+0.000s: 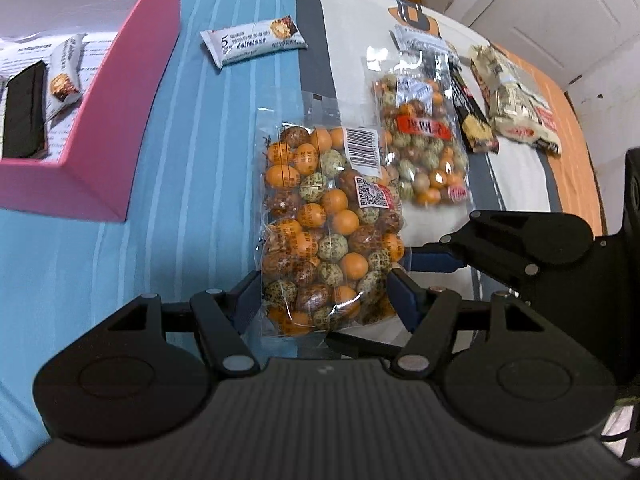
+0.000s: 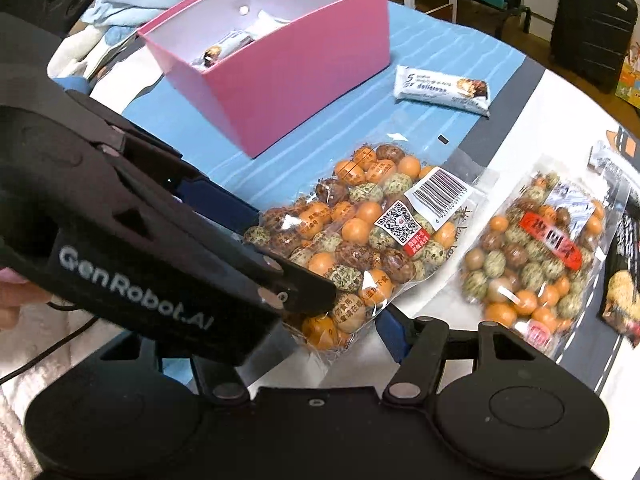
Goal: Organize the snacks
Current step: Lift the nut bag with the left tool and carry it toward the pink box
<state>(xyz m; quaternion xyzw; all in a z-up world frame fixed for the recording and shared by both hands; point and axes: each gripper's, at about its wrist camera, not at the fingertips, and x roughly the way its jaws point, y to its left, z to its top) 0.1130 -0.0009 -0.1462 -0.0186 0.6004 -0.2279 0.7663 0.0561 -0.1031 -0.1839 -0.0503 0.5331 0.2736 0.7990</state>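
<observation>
The bag of coated nuts [image 1: 328, 232] sits between my left gripper's [image 1: 324, 300] pads, clamped at its near end; it looks soft, lumpy, crinkly-slick, so I judge a grip across that bulging end best. My right gripper [image 2: 332, 320] is closing on the same end, its left pad hidden. The pink box [image 1: 100, 152] lies ahead-left.
</observation>
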